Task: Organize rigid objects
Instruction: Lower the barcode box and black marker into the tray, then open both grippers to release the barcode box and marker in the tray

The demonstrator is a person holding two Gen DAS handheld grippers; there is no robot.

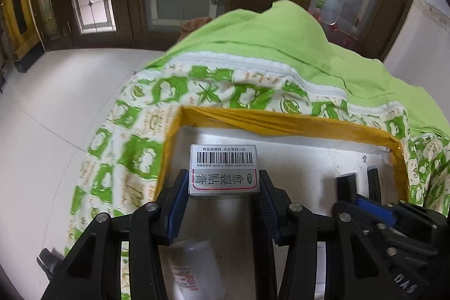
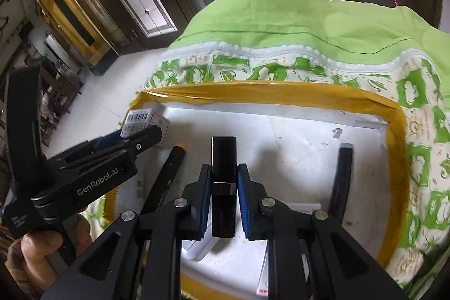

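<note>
Medicine box [image 1: 223, 170] sits squarely between the blue pads of your left gripper [image 1: 223, 184], its near end pinched by both pads and its far end sticking out past the fingertips over the white tray [image 1: 295, 156]. Black rectangular case [image 2: 223, 187] stands lengthwise between the pads of your right gripper [image 2: 224, 182], with its far end beyond the fingertips and its near end reaching back between the fingers.

You can see the box is silver-grey, with a white barcode label at the far end and a red-bordered panel of black characters with a small green oval nearer the pads. The case is glossy black, narrow and long, with a thin metallic band across its middle.

Your left jaws stand partly apart, as wide as the box, and grip it on both long sides. Your right jaws are almost closed, clamped on the narrow case. Both loads are above the tray, whose rim is wrapped in yellow tape [image 2: 270, 92]; it rests on a green-and-white patterned cloth [image 1: 135, 148]. In the tray lie a white bottle [image 1: 197, 269] under your left gripper, a black pen [image 2: 168, 173] left of the case and a dark tube [image 2: 341, 173] to its right. Your hand [image 2: 42, 257] shows on the left gripper's handle.
</note>
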